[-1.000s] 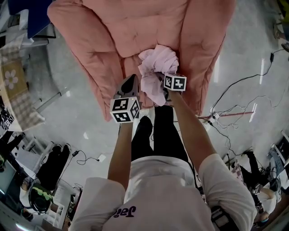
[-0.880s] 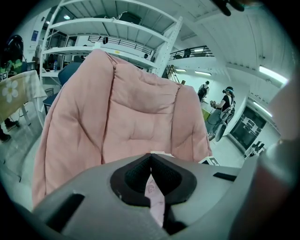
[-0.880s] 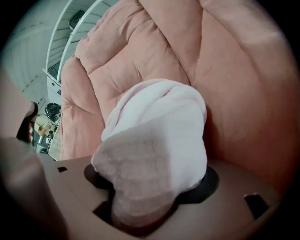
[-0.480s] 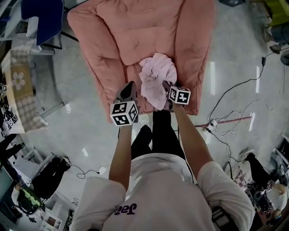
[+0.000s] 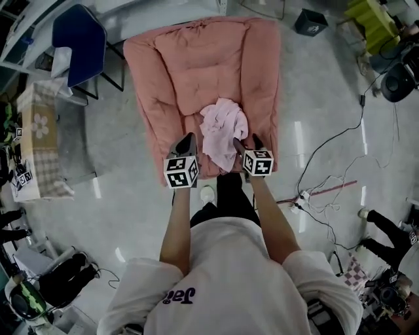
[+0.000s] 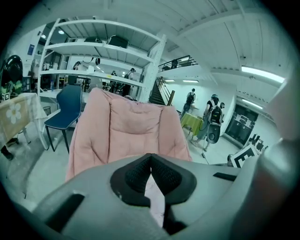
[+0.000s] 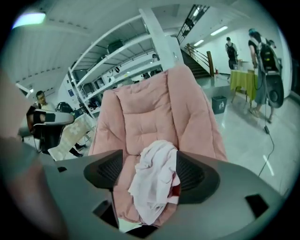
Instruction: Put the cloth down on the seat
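A pale pink cloth (image 5: 222, 133) lies crumpled on the seat of the pink armchair (image 5: 196, 65), hanging a little over the front edge. My right gripper (image 5: 247, 141) hovers just in front of the seat edge, to the right of the cloth, open and empty. In the right gripper view the cloth (image 7: 153, 180) shows beyond the spread jaws, apart from the pads (image 7: 191, 174). My left gripper (image 5: 188, 139) is shut on nothing, left of the cloth. In the left gripper view its pads (image 6: 161, 174) meet, with the armchair (image 6: 126, 126) behind.
A blue chair (image 5: 78, 42) and a table with a flowered cover (image 5: 36, 131) stand left of the armchair. Cables (image 5: 327, 186) trail over the floor at right. A dark bin (image 5: 308, 21) and a green table (image 5: 373, 16) sit at the far right. White shelving (image 6: 93, 47) rises behind.
The right gripper has come off the cloth, which now rests on the seat. Both grippers have drawn back from the armchair toward the person.
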